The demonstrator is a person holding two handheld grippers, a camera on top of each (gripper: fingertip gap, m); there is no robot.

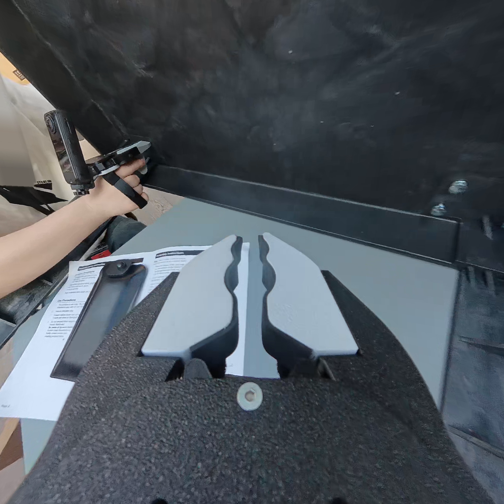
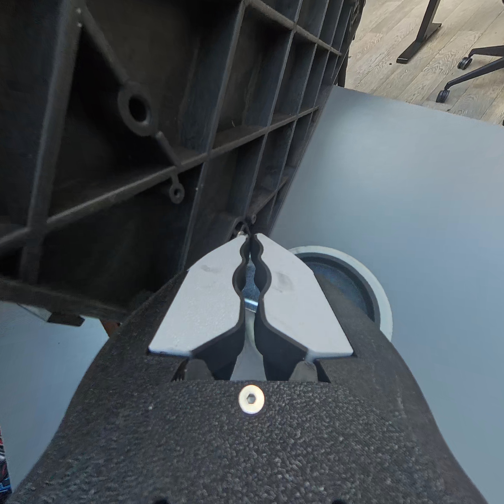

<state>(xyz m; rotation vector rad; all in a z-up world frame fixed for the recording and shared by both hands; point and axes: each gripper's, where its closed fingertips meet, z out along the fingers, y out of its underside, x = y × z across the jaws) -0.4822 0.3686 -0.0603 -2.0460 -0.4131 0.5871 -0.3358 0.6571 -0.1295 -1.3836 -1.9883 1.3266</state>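
A large black plastic platform (image 1: pixel 272 95) stands tilted on its edge on the grey table (image 1: pixel 354 286). Its ribbed underside (image 2: pixel 136 136) fills the right wrist view. My left gripper (image 1: pixel 250 240) is slightly open with nothing between its fingers. It hovers over the right edge of a printed paper sheet (image 1: pixel 169 267). My right gripper (image 2: pixel 249 237) is shut, its tips against a screw boss at the platform's lower corner. A grey caster wheel (image 2: pixel 381 294) lies just under it. The right gripper, held by a hand, also shows in the left wrist view (image 1: pixel 141 161) at the platform's corner.
A flat black bar with a knob (image 1: pixel 101 313) lies on the paper. Two silver bolts (image 1: pixel 458 186) sit in the platform at the right. A black metal rail (image 1: pixel 300 204) runs along the platform's base. A wooden floor with chair legs (image 2: pixel 463 62) lies beyond the table. My right fingertips sit around 35 cm from my left ones.
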